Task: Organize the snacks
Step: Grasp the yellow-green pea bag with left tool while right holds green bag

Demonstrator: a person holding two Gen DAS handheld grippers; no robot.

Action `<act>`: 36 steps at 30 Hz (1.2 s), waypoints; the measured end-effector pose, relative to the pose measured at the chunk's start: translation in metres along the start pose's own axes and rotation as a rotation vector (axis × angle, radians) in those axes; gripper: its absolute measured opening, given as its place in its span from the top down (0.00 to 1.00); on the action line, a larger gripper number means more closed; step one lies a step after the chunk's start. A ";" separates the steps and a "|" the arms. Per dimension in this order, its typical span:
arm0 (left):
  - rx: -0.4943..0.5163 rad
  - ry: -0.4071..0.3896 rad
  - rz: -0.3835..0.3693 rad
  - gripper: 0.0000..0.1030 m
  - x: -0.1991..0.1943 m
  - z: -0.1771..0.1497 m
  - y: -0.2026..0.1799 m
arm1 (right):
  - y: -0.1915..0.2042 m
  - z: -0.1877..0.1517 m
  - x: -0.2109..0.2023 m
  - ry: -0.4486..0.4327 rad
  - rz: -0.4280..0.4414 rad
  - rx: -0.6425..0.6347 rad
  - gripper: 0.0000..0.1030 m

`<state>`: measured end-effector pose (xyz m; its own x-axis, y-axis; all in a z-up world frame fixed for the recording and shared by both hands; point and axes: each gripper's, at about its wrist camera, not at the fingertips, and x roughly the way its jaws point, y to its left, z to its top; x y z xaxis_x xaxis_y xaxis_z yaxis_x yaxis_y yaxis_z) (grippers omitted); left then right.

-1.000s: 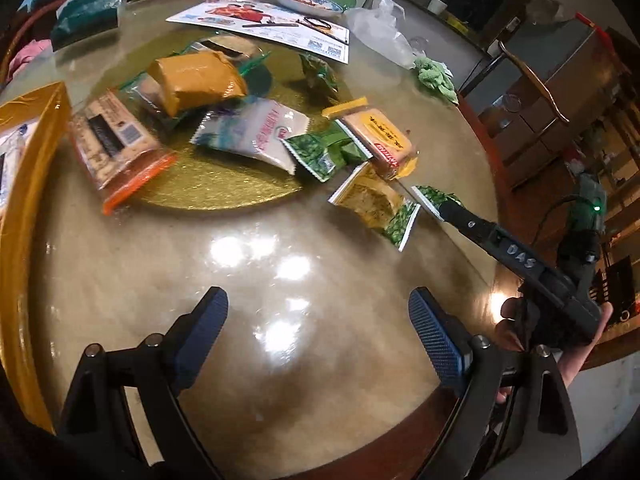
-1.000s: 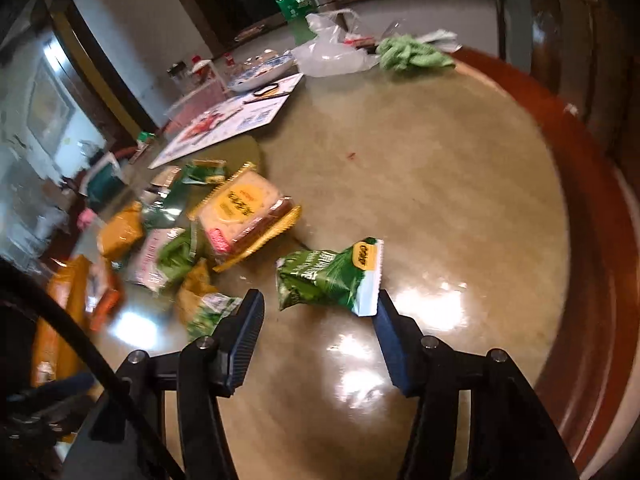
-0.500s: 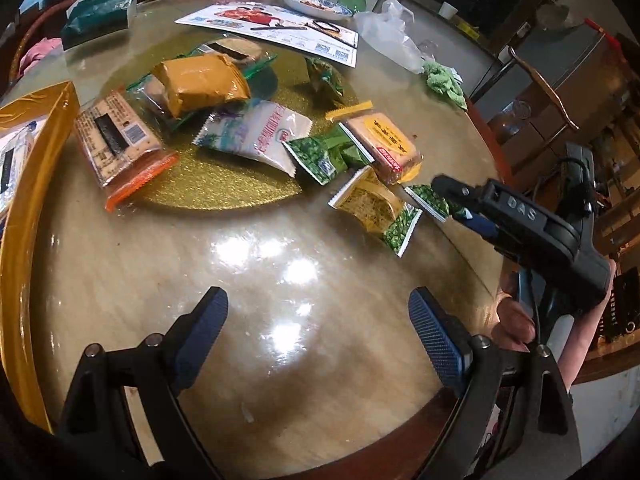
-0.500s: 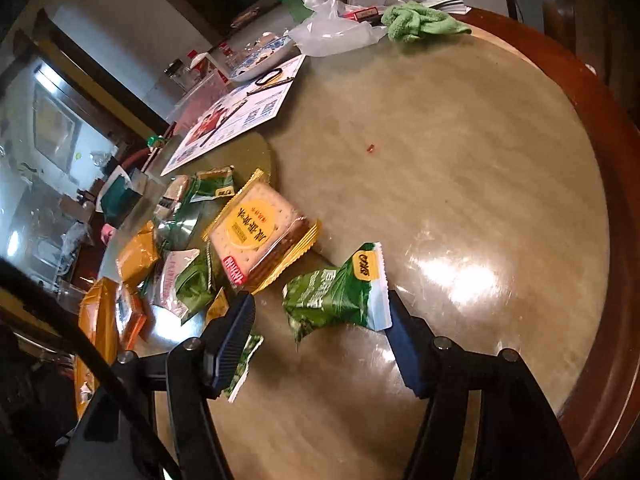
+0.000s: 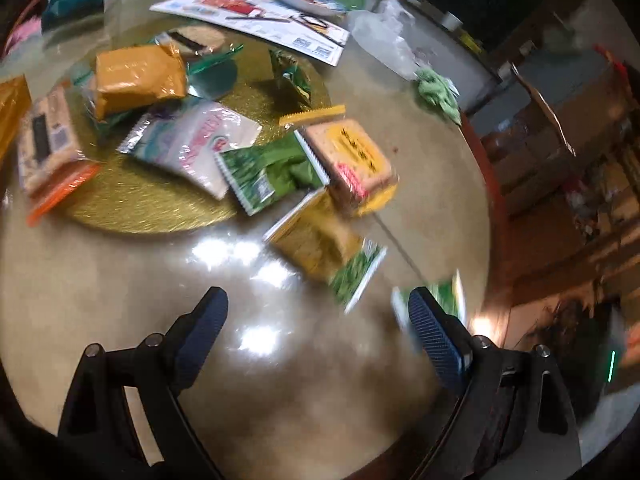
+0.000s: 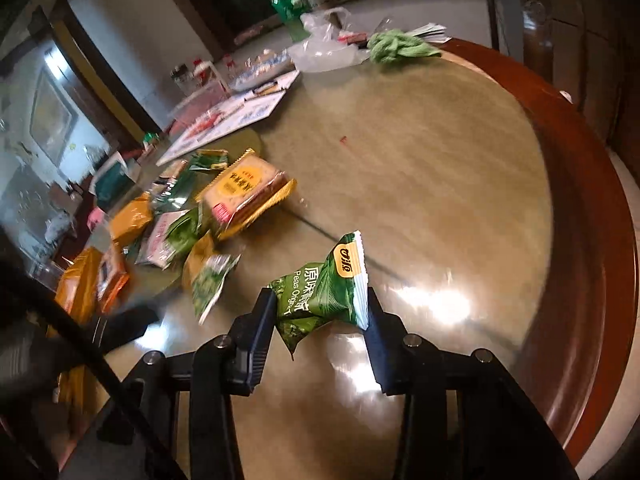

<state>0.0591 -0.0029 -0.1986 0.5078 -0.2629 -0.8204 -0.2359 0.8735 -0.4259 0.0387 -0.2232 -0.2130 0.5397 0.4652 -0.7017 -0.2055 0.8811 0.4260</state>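
- Between the pads of the right tool [image 6: 322, 312] a green pea packet [image 6: 324, 286] is clamped, crumpled and tilted, its white sealed edge against the right pad; the jaws have just been closing on it.
- Under that packet lies the glossy round counter [image 6: 440, 184], with a red-brown wooden rim on the right.
- Left of the grip, a yellow-green packet [image 6: 210, 274] lies on the counter, and farther off a yellow cracker pack [image 6: 244, 196] rests beside other snacks.
- At the far edge sit a green cloth [image 6: 396, 46] and a clear plastic bag [image 6: 324, 50].
- From the left wrist view, the left tool [image 5: 318, 336] stands released, nothing between its blue pads, above bare counter.
- Beyond it, an orange packet [image 5: 138, 78], a white packet [image 5: 196, 144] and a green packet [image 5: 268, 174] lie on a gold disc [image 5: 132, 208].
- Motion blurs the near right of that view.
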 end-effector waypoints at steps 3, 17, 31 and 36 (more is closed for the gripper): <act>-0.071 0.004 0.024 0.12 0.019 0.018 -0.002 | 0.001 -0.009 -0.006 -0.032 0.006 0.024 0.59; 0.246 -0.044 0.159 0.38 -0.007 -0.024 0.014 | 0.009 -0.010 -0.001 -0.030 0.009 -0.034 0.59; 0.254 -0.116 0.094 0.24 -0.048 -0.030 0.033 | 0.020 -0.014 0.001 -0.024 -0.014 -0.106 0.59; 0.407 -0.066 0.071 0.18 -0.015 -0.008 0.000 | 0.020 -0.013 0.002 -0.024 -0.015 -0.108 0.59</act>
<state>0.0452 -0.0020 -0.1894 0.5569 -0.1809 -0.8106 0.0674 0.9826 -0.1730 0.0249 -0.2039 -0.2132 0.5625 0.4505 -0.6933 -0.2828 0.8928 0.3506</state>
